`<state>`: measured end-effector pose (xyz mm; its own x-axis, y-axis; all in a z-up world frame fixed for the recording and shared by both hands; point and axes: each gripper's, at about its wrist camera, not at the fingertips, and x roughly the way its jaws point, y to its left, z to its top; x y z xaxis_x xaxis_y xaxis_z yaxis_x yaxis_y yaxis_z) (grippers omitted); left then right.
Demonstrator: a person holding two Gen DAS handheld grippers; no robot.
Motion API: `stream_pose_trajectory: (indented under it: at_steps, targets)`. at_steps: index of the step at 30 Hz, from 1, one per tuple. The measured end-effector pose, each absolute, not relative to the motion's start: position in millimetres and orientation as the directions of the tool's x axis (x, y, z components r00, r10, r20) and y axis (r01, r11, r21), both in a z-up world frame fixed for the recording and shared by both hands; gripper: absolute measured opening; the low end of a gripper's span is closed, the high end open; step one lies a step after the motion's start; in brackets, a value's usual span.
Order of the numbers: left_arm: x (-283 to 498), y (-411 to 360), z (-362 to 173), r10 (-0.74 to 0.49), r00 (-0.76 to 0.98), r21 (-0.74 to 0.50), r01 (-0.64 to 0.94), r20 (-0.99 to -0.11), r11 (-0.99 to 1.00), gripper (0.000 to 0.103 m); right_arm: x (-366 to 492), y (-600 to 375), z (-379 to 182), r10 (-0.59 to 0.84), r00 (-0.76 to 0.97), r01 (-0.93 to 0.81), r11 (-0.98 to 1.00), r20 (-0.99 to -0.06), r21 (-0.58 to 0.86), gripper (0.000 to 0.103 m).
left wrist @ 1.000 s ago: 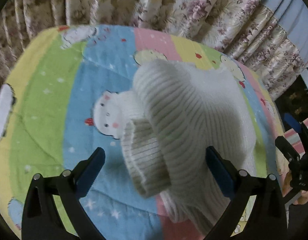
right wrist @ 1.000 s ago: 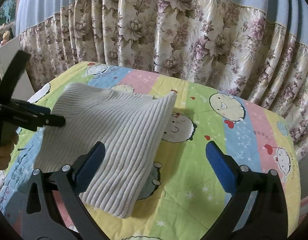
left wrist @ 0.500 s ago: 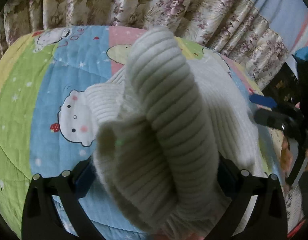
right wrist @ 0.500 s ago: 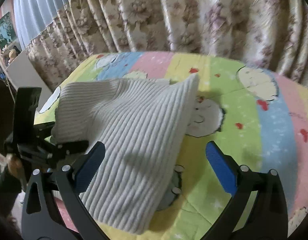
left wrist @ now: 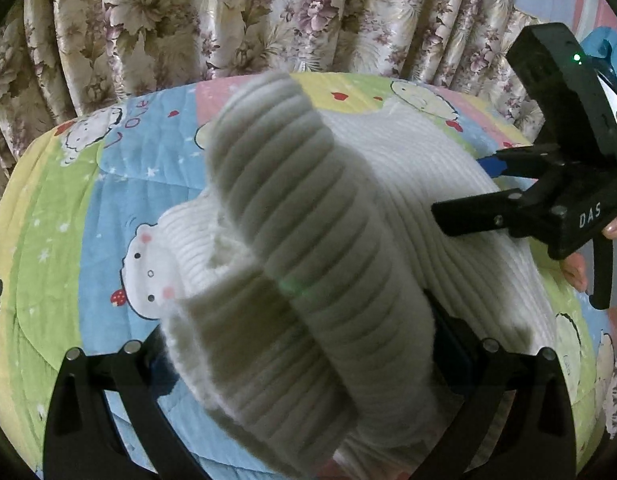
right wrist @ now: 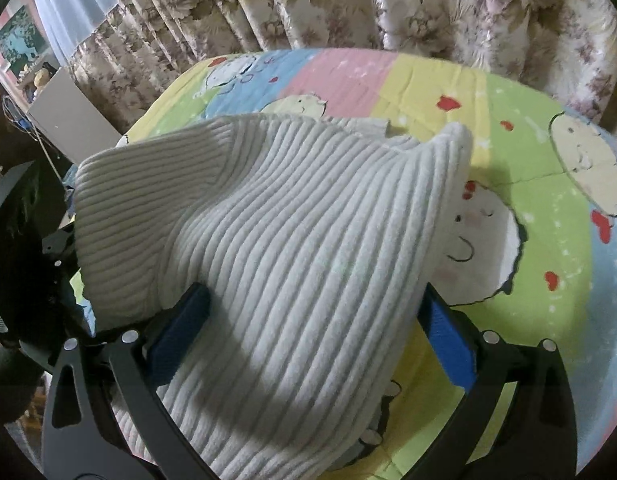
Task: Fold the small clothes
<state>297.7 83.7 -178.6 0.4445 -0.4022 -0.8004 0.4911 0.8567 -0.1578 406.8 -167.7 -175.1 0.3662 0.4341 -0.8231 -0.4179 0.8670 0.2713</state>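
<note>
Tongs in your left hand [left wrist: 296,344] fill the bottom of the left wrist frame, and a thick roll of the white ribbed sweater [left wrist: 308,264] bulges between their arms; the knit hides the pads, so you cannot tell whether they grip it. Your right tongs [right wrist: 308,328] stand spread at the bottom of the right wrist frame, blue pads [right wrist: 448,344] on either side of a raised fold, not pinching it. That sweater lies mid-frame in both views on a bed under a cartoon-print quilt [right wrist: 548,184] in pastel stripes. Floral curtains [left wrist: 228,12] hang across the top. At the right edge of the left wrist frame, fingers [left wrist: 616,228] hold the other black tool over the sweater.
</note>
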Motion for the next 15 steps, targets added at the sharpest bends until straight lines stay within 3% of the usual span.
stream_pose_trajectory:
  at_steps: [9, 13, 15]
  targets:
    - [303.9, 84.8, -179.7, -0.441, 0.415, -0.202, 0.504, -0.796, 0.839, 0.102, 410.4, -155.3, -173.1, 0.406, 0.325, -0.451, 0.86, -0.854, 0.237, 0.099]
    - [304.0, 82.1, -177.2, -0.443, 0.398, -0.19, 0.534, -0.803, 0.824, 0.098, 408.5, -147.7, -166.4, 0.385, 0.327, -0.496, 0.847, -0.863, 0.19, 0.085]
    - [300.3, 80.0, -174.6, -0.44, 0.404, -0.173, 0.548, -0.802, 0.818, 0.089, 404.6, -143.6, -162.4, 0.375, 0.337, -0.52, 0.839, -0.863, 0.162, 0.077]
